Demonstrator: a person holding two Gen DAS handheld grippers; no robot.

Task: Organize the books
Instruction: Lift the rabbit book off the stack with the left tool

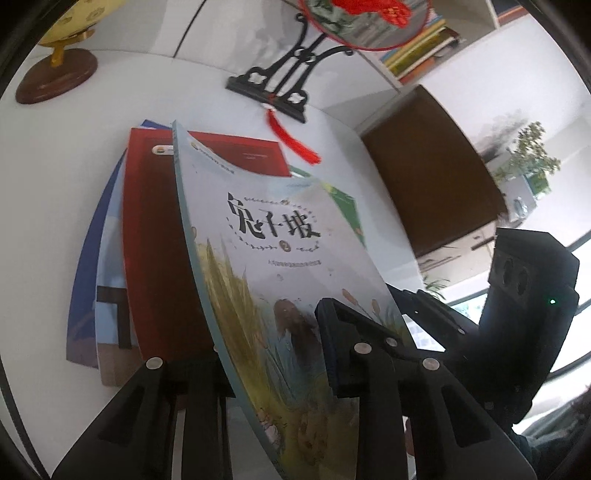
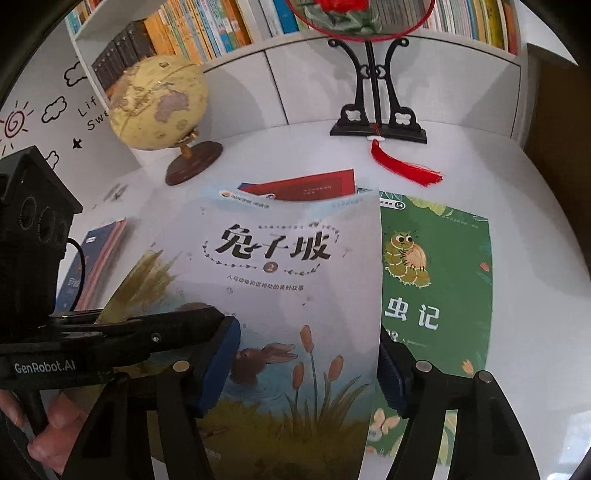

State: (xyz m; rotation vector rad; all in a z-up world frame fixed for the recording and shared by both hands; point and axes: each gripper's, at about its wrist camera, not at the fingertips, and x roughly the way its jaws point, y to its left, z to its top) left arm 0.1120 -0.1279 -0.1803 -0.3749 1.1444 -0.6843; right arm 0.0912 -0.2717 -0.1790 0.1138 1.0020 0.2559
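A pale rabbit book (image 1: 280, 254) with black Chinese title is tilted up off the white table (image 1: 44, 206); it also shows in the right wrist view (image 2: 288, 280). My left gripper (image 1: 273, 354) is shut on its lower left edge. My right gripper (image 2: 306, 373) is open, its fingers (image 2: 395, 373) on either side of the book's lower part, the right one behind the book's right edge. Under it lie a red book (image 1: 159, 229), a blue book (image 1: 92, 258) and a green insect book (image 2: 439, 280).
A globe (image 2: 159, 99) on a wooden base stands at the back left. A round fan on a black stand (image 2: 376, 118) with a red tassel (image 2: 402, 162) stands at the back. A small stack of books (image 2: 96, 258) lies left. A bookshelf (image 2: 229, 29) fills the wall.
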